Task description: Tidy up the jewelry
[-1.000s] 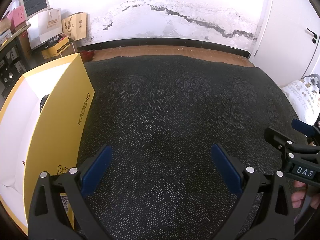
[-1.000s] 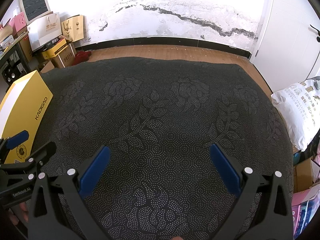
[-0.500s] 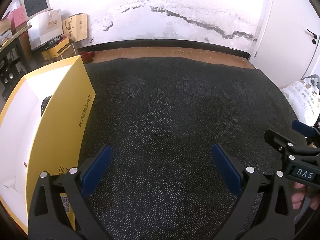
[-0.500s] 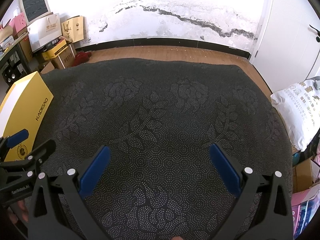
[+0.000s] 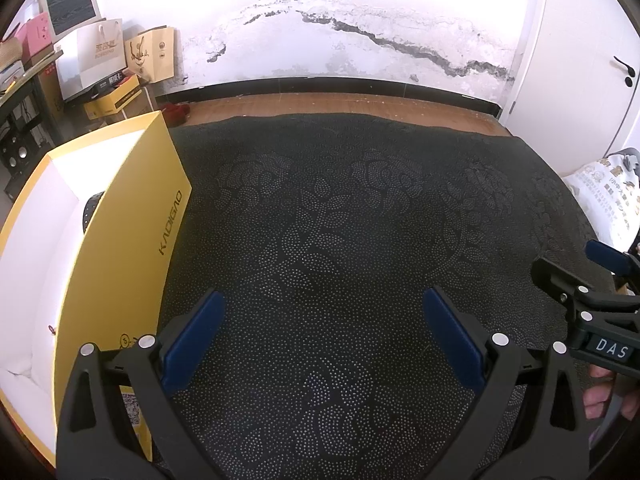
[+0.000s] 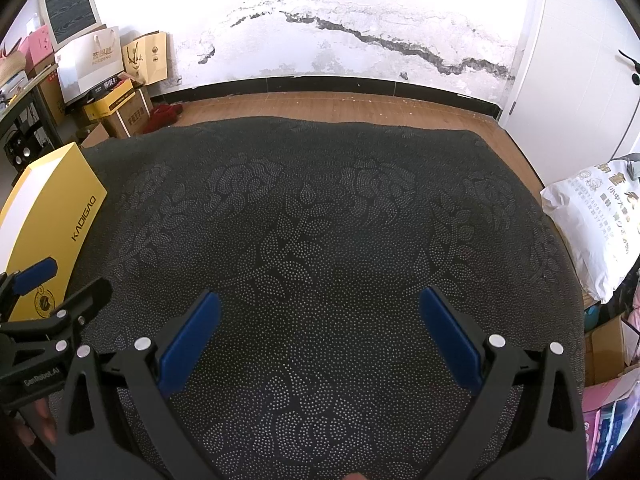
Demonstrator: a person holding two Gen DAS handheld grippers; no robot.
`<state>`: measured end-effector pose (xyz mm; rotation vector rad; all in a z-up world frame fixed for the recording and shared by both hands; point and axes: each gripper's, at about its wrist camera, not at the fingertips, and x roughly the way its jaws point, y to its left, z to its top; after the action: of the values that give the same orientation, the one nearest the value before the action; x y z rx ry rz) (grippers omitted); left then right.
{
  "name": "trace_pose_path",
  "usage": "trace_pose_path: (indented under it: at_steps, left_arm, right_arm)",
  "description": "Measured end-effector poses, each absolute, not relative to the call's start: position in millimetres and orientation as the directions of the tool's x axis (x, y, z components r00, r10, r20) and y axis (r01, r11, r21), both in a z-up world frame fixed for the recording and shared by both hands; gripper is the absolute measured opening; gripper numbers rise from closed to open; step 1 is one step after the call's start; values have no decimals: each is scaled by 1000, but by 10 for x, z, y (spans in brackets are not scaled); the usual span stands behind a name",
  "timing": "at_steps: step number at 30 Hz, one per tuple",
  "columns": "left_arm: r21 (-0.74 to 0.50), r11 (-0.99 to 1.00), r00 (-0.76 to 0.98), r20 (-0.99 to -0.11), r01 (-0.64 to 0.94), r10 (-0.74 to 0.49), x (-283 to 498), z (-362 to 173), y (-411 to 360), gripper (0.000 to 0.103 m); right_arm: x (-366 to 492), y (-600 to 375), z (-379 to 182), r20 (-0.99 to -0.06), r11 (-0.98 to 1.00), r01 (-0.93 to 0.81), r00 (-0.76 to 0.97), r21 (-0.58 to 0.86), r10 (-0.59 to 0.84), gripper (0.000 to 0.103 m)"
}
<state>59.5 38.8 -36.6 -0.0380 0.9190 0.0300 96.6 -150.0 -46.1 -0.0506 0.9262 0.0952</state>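
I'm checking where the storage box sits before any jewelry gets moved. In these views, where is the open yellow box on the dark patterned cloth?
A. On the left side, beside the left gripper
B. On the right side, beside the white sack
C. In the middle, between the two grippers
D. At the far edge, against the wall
A: the yellow box stands on the left of the cloth, next to the open left gripper.

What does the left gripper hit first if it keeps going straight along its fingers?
Probably just the dark patterned cloth. The left gripper is open and empty, with nothing lying ahead between its fingers. The yellow box sits off to its left, likely outside that line; depth is unclear.
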Motion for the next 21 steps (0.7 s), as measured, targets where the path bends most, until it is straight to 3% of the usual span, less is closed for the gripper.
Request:
trace_pose_path:
  at_steps: [21]
  left_arm:
    - [-42, 998, 590, -807, -46, -6, 619, -401, 425, 97]
  right_arm:
    - [960, -1504, -452, -798, 995, -105, 600, -5, 59, 96]
